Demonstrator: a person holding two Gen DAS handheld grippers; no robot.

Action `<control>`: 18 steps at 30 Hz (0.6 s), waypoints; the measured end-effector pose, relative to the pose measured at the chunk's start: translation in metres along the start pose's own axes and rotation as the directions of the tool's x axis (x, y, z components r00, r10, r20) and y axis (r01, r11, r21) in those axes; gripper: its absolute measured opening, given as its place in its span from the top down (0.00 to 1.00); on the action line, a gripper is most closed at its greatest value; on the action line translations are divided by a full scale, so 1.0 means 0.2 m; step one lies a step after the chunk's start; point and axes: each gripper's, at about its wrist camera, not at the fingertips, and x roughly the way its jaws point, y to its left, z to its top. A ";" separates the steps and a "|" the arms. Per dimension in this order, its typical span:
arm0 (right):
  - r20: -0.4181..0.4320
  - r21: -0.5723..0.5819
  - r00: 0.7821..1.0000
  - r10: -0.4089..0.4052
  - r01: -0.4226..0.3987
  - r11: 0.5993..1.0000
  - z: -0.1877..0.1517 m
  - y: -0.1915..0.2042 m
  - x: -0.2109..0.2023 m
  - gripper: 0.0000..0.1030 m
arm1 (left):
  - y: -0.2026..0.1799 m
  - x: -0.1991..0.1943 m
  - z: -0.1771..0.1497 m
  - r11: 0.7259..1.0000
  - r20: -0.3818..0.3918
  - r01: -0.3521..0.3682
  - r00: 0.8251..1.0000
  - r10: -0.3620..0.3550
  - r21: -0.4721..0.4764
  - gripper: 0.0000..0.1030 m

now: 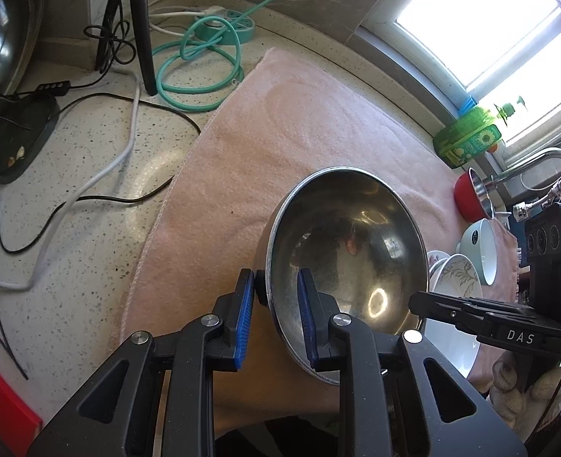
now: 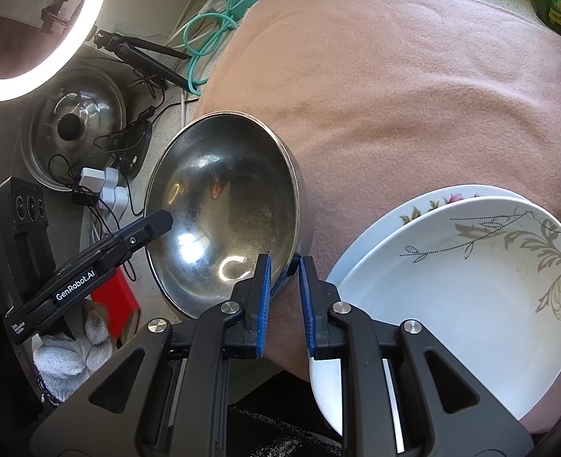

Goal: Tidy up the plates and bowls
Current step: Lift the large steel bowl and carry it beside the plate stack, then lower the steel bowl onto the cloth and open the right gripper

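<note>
A steel bowl [image 1: 347, 245] is held tilted above the pink towel [image 1: 273, 144]. My left gripper [image 1: 273, 297] is shut on its near rim, one finger outside and one inside. My right gripper [image 2: 284, 282] is shut on the bowl's [image 2: 227, 205] opposite rim. A white bowl with a grey leaf pattern [image 2: 471, 297] lies on a flowered plate [image 2: 425, 200] on the towel [image 2: 414, 87], just right of my right gripper. The same white dishes [image 1: 457, 278] show in the left wrist view beside my right gripper's body.
A red-and-steel bowl [image 1: 471, 196] and a pale green bowl [image 1: 484, 245] lie near the tap. A green soap bottle [image 1: 469, 137] stands on the sill. Cables, a teal power strip [image 1: 223, 24], a tripod, a ring light [image 2: 32, 26] and a steel lid [image 2: 76, 122] crowd the counter left of the towel.
</note>
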 end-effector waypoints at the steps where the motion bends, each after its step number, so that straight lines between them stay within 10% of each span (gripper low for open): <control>1: 0.003 -0.003 1.000 -0.002 0.002 1.000 0.00 0.00 0.00 0.84 | 0.00 0.00 0.00 1.000 -0.001 -0.001 1.000 0.001 0.000 0.80; 8: 0.034 -0.011 0.999 -0.013 0.014 1.000 0.00 0.00 -0.03 0.81 | -0.01 -0.02 0.01 1.000 0.011 -0.007 1.000 0.007 0.003 0.80; 12: 0.063 -0.025 0.997 -0.035 0.036 0.999 0.00 0.01 -0.06 0.54 | 0.00 -0.03 0.02 1.000 0.018 -0.006 1.000 0.006 0.000 0.79; 18: 0.103 -0.053 0.994 -0.048 0.053 0.997 0.00 0.04 -0.11 0.43 | -0.01 -0.05 0.03 1.000 0.027 -0.006 1.000 0.006 0.000 0.79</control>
